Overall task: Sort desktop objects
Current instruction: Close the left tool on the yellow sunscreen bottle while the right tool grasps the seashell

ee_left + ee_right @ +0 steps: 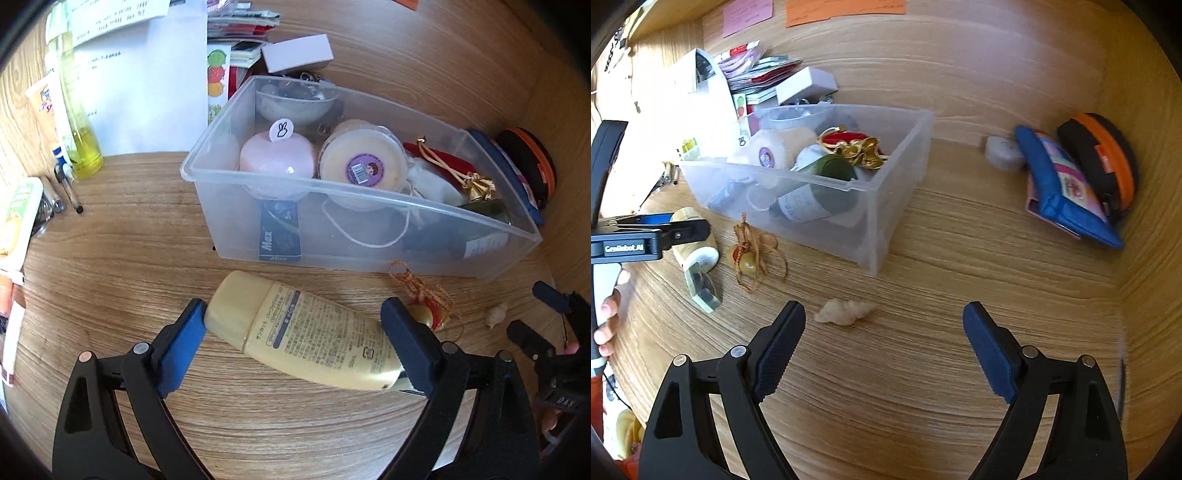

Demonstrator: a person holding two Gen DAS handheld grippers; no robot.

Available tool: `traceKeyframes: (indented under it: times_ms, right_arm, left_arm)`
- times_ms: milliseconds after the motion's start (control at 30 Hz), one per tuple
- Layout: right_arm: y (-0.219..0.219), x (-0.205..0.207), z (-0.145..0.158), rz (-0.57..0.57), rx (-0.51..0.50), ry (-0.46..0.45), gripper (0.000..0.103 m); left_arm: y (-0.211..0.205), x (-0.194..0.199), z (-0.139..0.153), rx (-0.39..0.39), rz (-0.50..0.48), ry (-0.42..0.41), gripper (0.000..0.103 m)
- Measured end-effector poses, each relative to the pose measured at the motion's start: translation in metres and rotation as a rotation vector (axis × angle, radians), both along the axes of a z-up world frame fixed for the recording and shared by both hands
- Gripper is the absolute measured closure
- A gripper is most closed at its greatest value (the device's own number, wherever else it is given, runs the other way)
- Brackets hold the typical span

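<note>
The yellow sunscreen tube [314,332] lay on its side on the wooden desk [129,240], just in front of the clear plastic bin [295,192]. The left gripper [295,332] straddled it lengthwise, one blue pad at the cap end and the other at the crimped end. The pads looked to be touching the tube, but whether they pressed firmly enough to lift it could not be told. Taking the tube end to end probably suited its lie across the tongs, though such a grip seemed likely to slip.

Beside the tube's crimped end sat a small charm with orange cord [424,295], close enough to snag. A pale seashell [846,312] rested a little farther off, just ahead of the right gripper [884,332], whose jaws stood wide apart and held nothing; it seemed poised for the shell.

The bin already held a pink round case [277,157], a cream tub with a purple sticker [364,164] and a dark green bottle [820,188], so it was probably the tube's destination. A blue pouch [1067,199] leaned against the far corner.
</note>
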State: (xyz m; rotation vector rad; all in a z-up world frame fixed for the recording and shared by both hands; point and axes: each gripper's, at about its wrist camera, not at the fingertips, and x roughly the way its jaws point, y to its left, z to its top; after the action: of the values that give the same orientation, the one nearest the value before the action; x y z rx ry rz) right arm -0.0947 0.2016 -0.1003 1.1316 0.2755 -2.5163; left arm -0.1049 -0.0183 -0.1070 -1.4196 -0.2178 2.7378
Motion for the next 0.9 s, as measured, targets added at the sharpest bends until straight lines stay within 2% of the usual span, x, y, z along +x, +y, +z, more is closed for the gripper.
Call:
traceKeyframes:
  times_ms: [67, 167, 267, 333, 500, 667, 733, 900]
  right_arm:
    - [-0.003, -0.001, -0.002, 0.008, -0.002, -0.006, 0.018]
    - [-0.008, -0.003, -0.006, 0.014, -0.003, -0.019, 0.019]
    - [-0.009, -0.005, -0.009, 0.009, -0.011, -0.03, 0.021]
    - [-0.008, -0.006, -0.011, 0.006, -0.015, -0.037, 0.025]
    - [-0.011, -0.01, -0.017, 0.017, -0.017, -0.074, 0.045]
    - [-0.013, -0.009, -0.018, 0.035, -0.022, -0.077, 0.05]
    - [-0.013, -0.009, -0.018, 0.042, -0.026, -0.078, 0.053]
    - [-0.014, -0.01, -0.018, 0.056, -0.035, -0.076, 0.072]
  left_arm:
    - [0.001, -0.002, -0.003, -0.013, -0.004, -0.014, 0.008]
    - [0.012, 0.003, -0.006, -0.105, -0.044, -0.02, 0.008]
    - [0.011, 0.011, -0.006, -0.125, -0.067, -0.012, 0.012]
    - [0.008, 0.017, -0.006, -0.134, -0.076, -0.006, 0.019]
    - [-0.004, 0.031, -0.005, -0.154, -0.091, 0.011, 0.028]
    - [-0.01, 0.036, -0.004, -0.155, -0.118, 0.025, 0.038]
    - [-0.009, 0.036, -0.003, -0.156, -0.135, 0.024, 0.048]
    - [-0.008, 0.028, 0.001, -0.18, -0.154, 0.019, 0.054]
